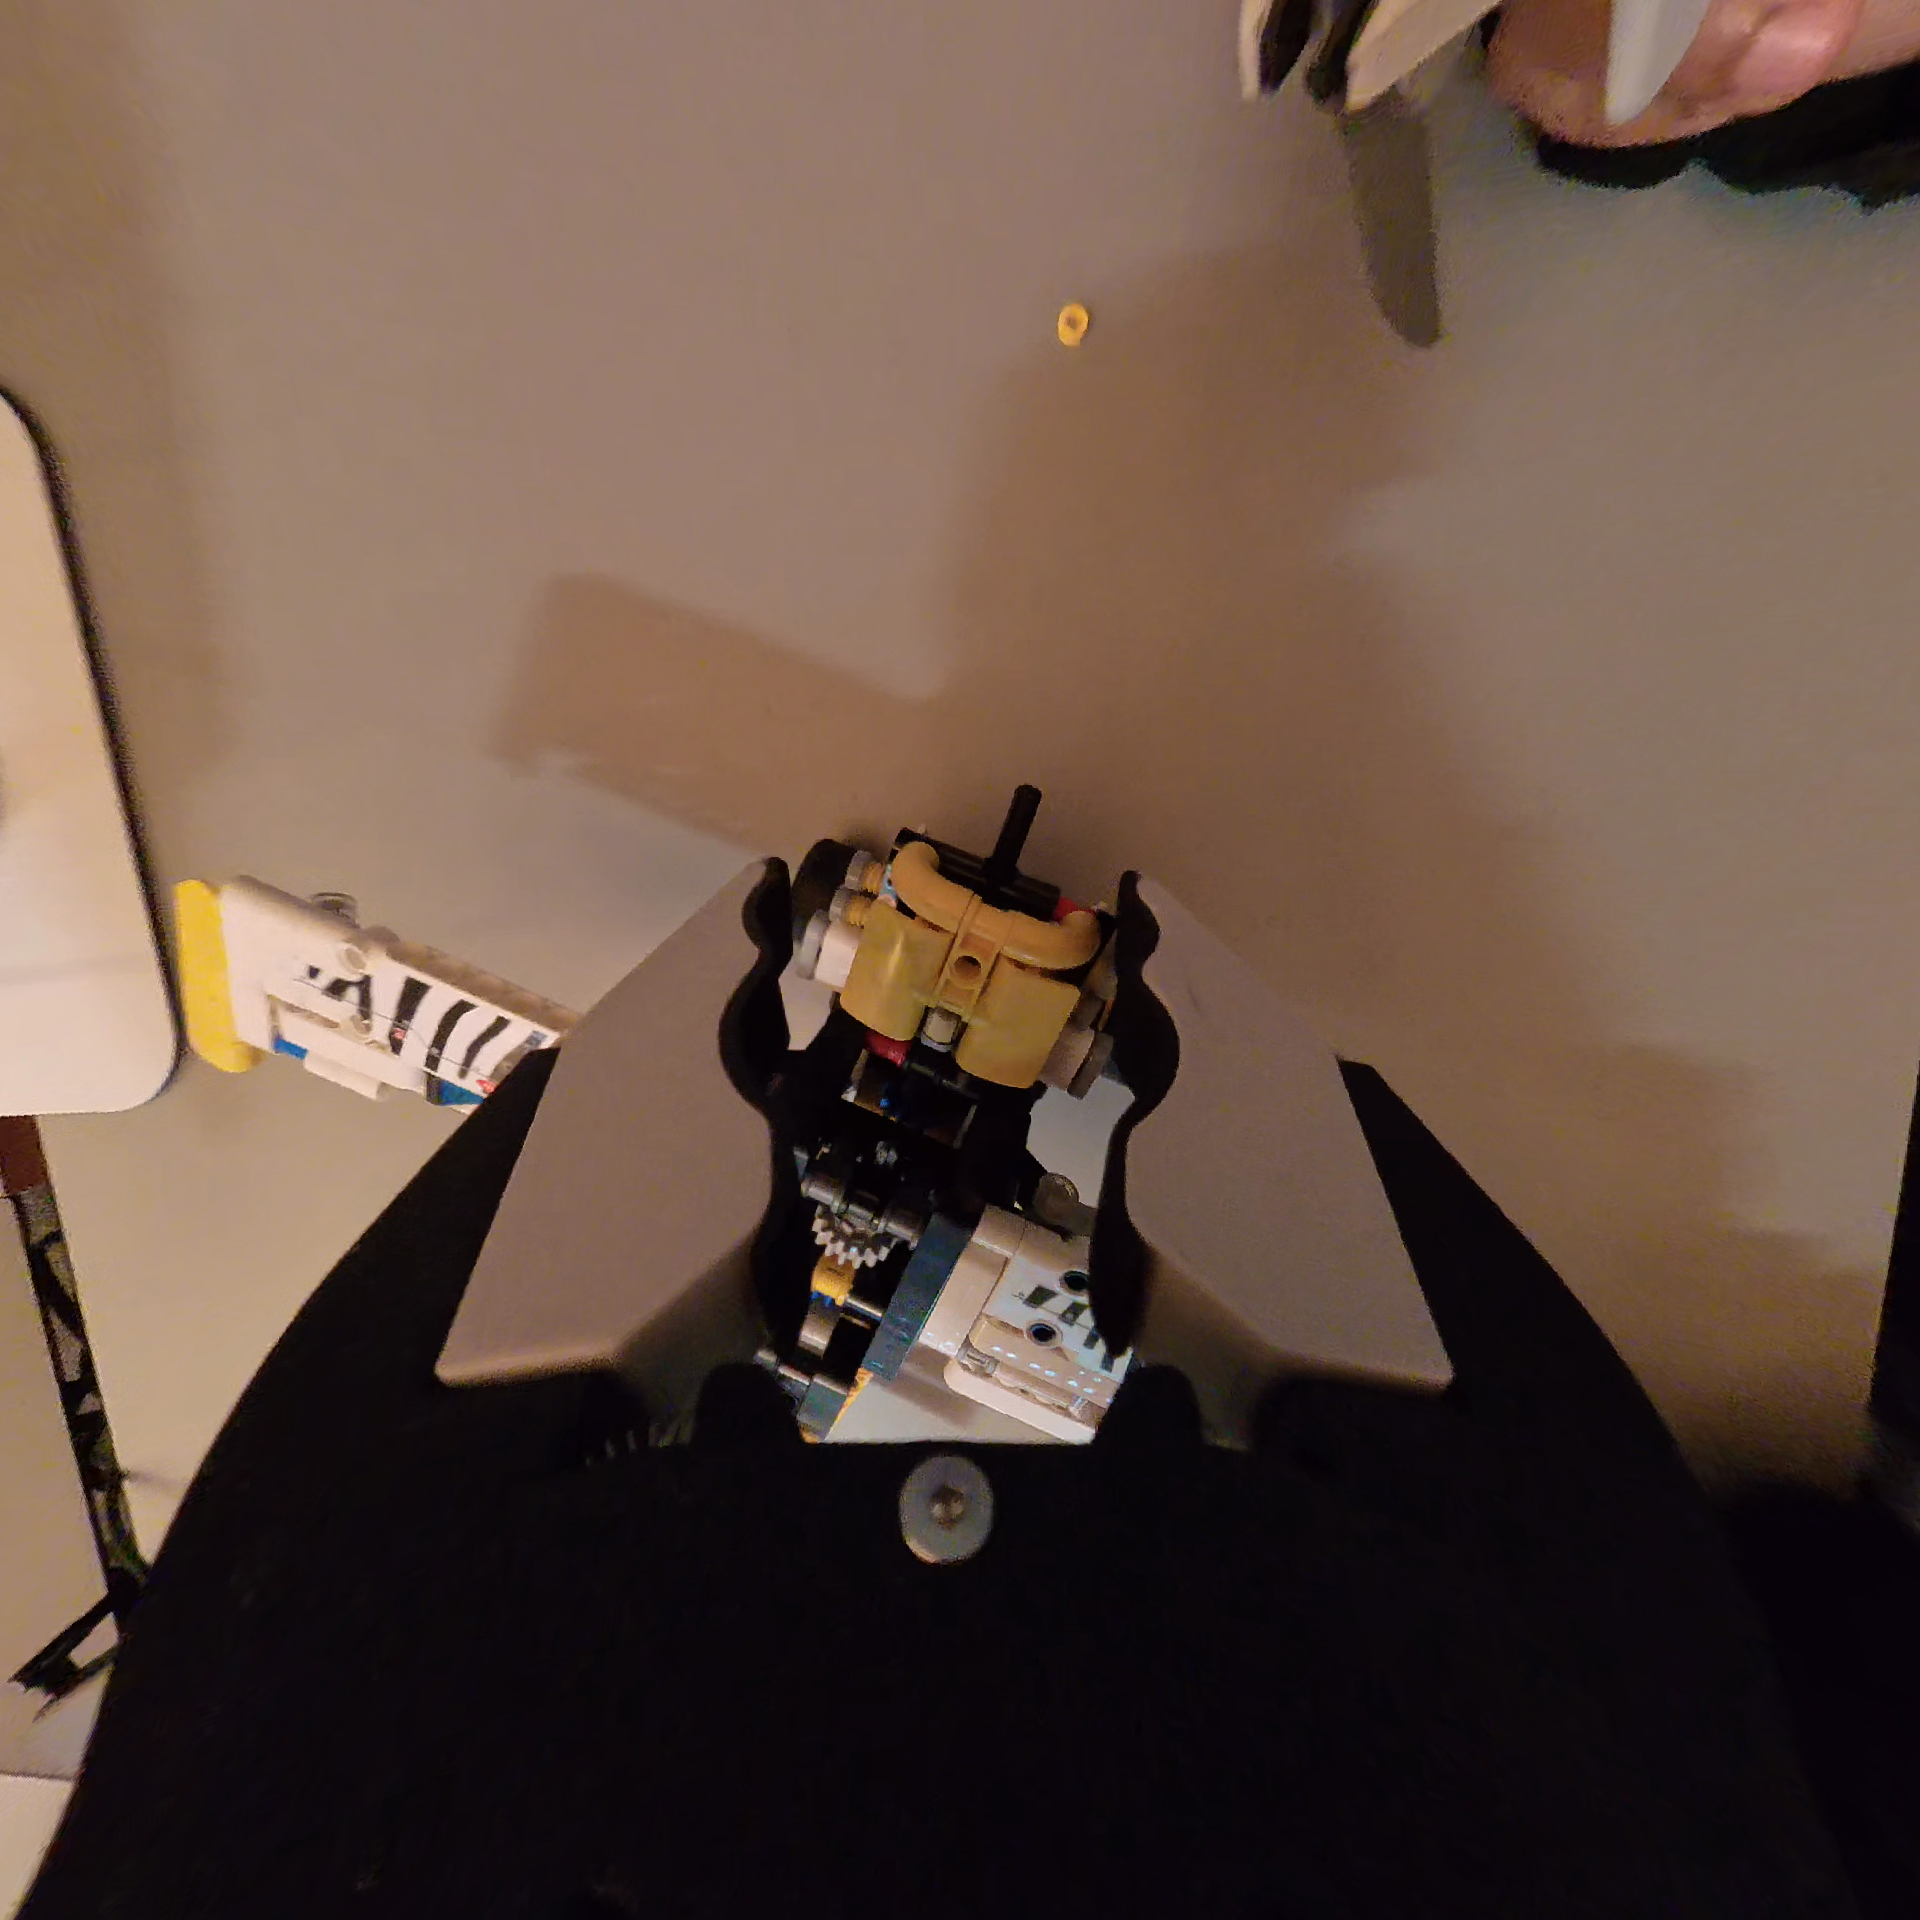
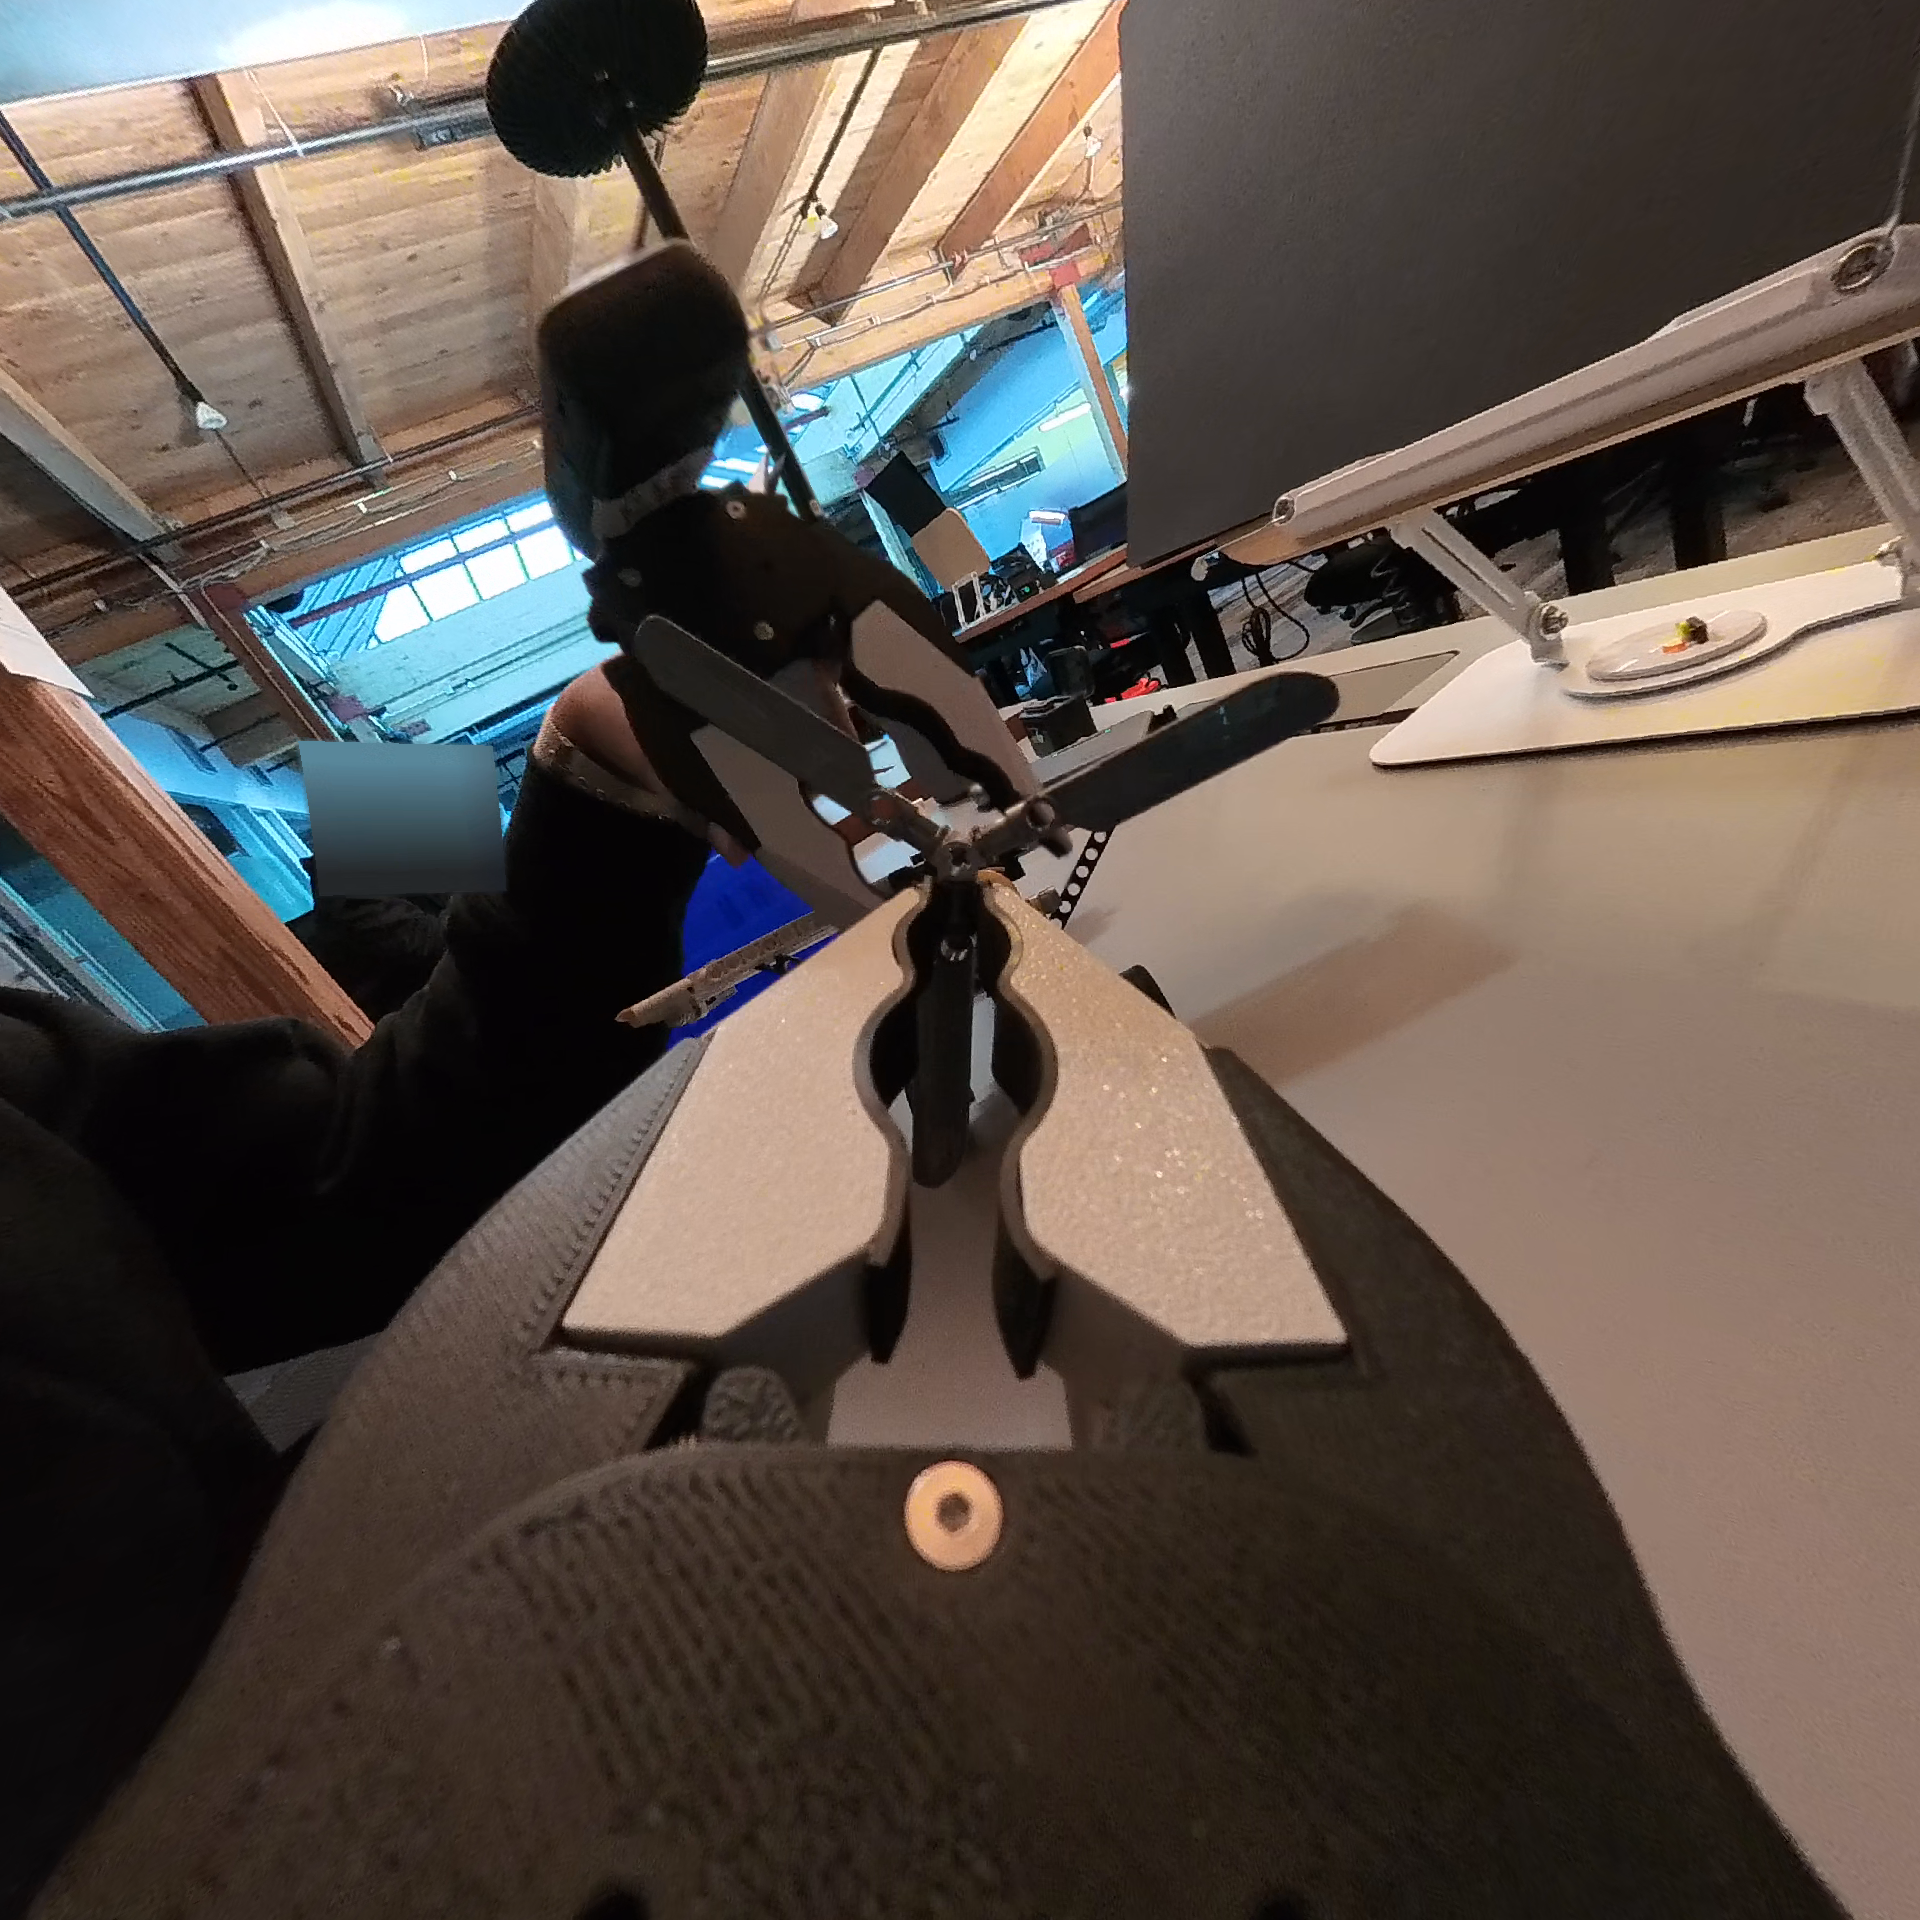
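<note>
My left gripper [image 1: 951, 888] is shut on a brick-built model [image 1: 966, 966] with tan parts on top, a white gear and white zebra-striped panels. Both pads touch its sides. A black axle [image 1: 1021, 831] sticks out of the model's top. Its striped white tail with a yellow end [image 1: 343, 987] reaches left. My right gripper [image 2: 956, 914] is shut on one dark blade [image 2: 940, 1049] of a rotor, whose hub [image 2: 961, 847] sits just past the fingertips. Two other blades [image 2: 1195, 743] spread out. The left gripper [image 2: 831, 727] with the model shows just beyond the rotor.
A small yellow ring [image 1: 1073, 323] lies on the grey table [image 1: 1351, 623]. A white monitor base [image 2: 1662, 717] and a dark screen [image 2: 1455, 260] stand at the right. A white plate's edge [image 1: 62, 779] is at the left. A person's hand [image 1: 1714, 62] shows at the top right. The left gripper's tips are roughly 11 centimeters from the right gripper's.
</note>
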